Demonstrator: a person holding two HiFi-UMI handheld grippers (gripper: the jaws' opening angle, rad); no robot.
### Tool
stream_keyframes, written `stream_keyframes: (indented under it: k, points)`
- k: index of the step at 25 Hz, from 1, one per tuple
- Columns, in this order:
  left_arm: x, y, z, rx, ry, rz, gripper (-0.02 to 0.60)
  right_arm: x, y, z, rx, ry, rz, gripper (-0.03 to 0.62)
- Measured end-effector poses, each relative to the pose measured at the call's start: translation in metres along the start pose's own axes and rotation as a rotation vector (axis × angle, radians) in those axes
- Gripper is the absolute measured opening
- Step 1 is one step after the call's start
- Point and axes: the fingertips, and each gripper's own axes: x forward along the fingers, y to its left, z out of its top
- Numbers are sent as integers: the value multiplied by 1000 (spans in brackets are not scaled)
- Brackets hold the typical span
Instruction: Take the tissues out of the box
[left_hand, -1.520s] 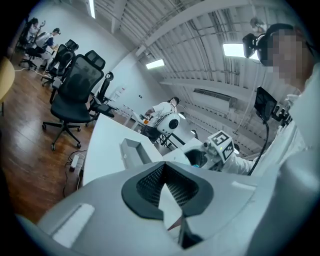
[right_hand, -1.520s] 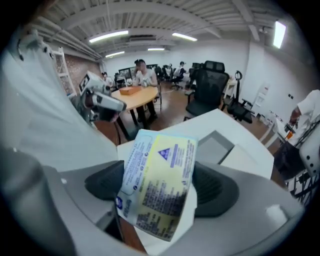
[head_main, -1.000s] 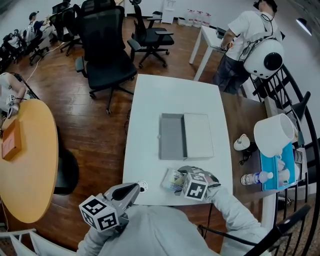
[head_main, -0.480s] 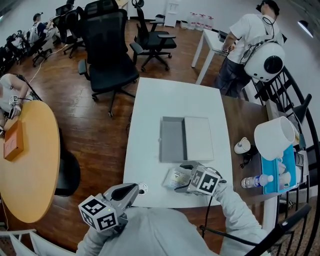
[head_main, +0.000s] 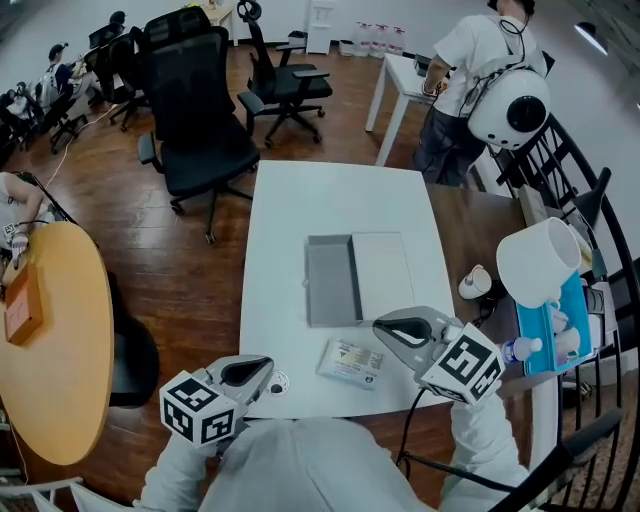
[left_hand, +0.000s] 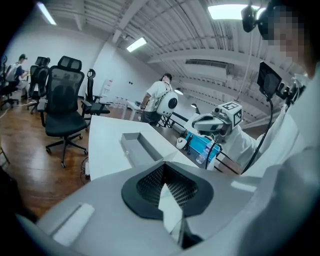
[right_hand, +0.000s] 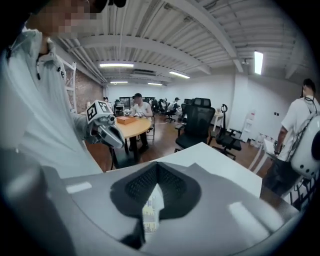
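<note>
One tissue packet lies on the white counter, just in front of the one open grey box. On either side of it, the left hand-held gripper and the right hand-held gripper are both clenched and empty.

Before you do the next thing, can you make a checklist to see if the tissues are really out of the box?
1. Tissue pack out of the open box: ok. It lies on the white table, in front of the box.
2. Grey tray empty: ok. Only its bare floor shows.
3. Right tongs free: ok. They are shut, hold nothing and sit beside the pack.
4. Left tongs free: ok. They are shut, hold nothing and sit at the table's near edge.
5. Pack safe on the table: ok. All of it rests on the table, though close to the near edge.
</note>
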Motion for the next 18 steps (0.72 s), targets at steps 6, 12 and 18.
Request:
stream_keyframes:
  k: [6, 12, 18]
  points:
    - [18, -7, 8, 38, 35, -36, 14, 10, 22, -32, 111, 54, 55, 2]
    - [25, -9, 8, 60, 80, -51, 12, 12, 24, -44, 178, 52, 55, 2]
    - [23, -7, 10, 70, 77, -44, 13, 16, 24, -49, 134, 92, 64, 2]
